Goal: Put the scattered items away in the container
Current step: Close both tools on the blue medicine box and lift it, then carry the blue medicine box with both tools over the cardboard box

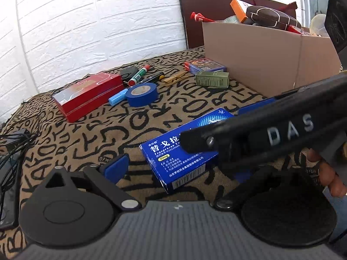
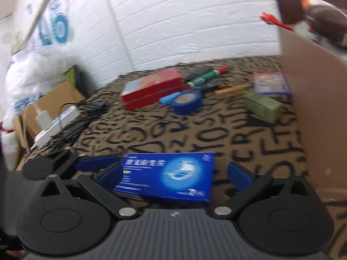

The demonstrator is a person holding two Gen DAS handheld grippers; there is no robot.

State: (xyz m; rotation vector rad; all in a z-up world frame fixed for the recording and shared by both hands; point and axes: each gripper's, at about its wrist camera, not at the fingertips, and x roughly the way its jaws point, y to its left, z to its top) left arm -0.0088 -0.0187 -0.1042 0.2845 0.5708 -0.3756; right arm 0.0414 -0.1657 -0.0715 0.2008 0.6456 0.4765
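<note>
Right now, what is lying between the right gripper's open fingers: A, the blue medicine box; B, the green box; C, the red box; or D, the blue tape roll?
A: the blue medicine box lies flat on the patterned cloth between the right gripper's spread blue fingers.

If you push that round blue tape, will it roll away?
Probably not: the blue tape roll lies flat on its side on the patterned cloth, so it should slide, not roll. Stood on edge, it likely would. It looks stiff and light.
</note>
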